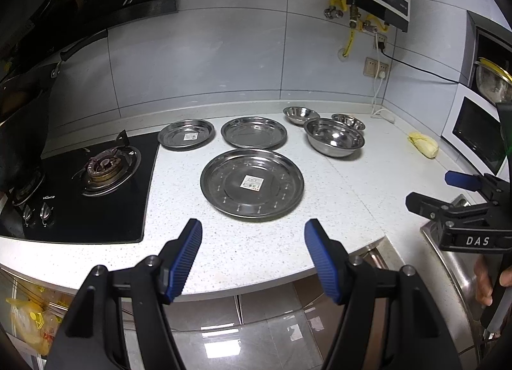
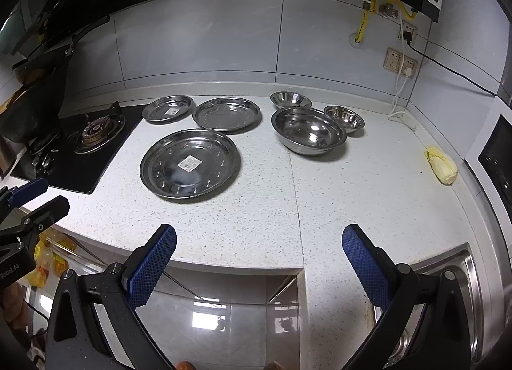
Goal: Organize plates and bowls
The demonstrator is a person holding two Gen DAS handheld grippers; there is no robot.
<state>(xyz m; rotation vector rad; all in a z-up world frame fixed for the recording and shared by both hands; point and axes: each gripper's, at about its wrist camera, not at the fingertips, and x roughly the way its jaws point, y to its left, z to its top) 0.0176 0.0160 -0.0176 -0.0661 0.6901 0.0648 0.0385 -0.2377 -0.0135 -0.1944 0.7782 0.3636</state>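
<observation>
Left gripper (image 1: 252,226): held level off the front edge of the countertop (image 1: 320,191), fingers pointing toward the back wall. The jaws stand wide apart and hold nothing. Its blue pads (image 1: 187,255) frame the near rim of the large plate (image 1: 252,183).

Right gripper (image 2: 259,235): same attitude, stationed to the right of the left gripper, above the counter edge beside the sink (image 2: 460,261). The jaws are spread wide and empty. In the left wrist view it enters at 3 o'clock, apart from all the ware.

Plates: circular, so no long axis; all three lie flat, open side up.
- Large plate: at 12 o'clock from the left gripper, nearest the front edge. It carries a white label at its centre; otherwise empty.
- Medium plate (image 1: 253,132): just behind the large plate, empty.
- Small plate (image 1: 186,134): at 9 o'clock from the medium plate, just beside the gas hob (image 1: 96,184). A label lies in it.

Bowls: grouped at 1 o'clock from the large plate, all upright and empty.
- Large bowl (image 1: 334,137): foremost.
- Rear bowl (image 1: 300,114): behind it toward the wall.
- Small bowl (image 1: 348,121): at its 1 o'clock, very close; contact cannot be determined.

A yellow cloth-like lump (image 1: 423,145) lies at 3 o'clock from the bowls, well apart.
</observation>
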